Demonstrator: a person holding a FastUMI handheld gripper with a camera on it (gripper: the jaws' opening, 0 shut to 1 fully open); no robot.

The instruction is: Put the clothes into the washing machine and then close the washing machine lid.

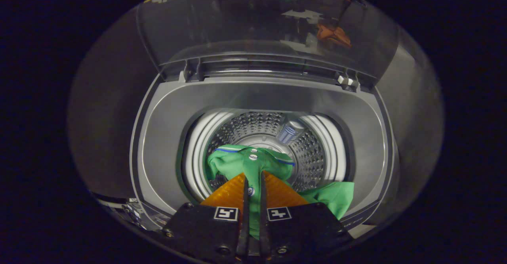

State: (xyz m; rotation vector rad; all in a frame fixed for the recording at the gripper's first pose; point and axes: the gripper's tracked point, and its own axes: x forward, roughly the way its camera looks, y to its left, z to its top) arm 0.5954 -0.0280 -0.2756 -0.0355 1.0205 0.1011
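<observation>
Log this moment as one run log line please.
gripper shut on green shirt | shirt hanging into drum | lid open

grey wall (pixel 107 121) around the appliance

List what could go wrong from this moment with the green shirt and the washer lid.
1. The gripper is shut on the green polo shirt, and part of the cloth drapes over the grey tub rim; released now, that part may stay outside the perforated steel drum.
2. The tinted transparent lid stands open; closing it might trap that cloth.
</observation>
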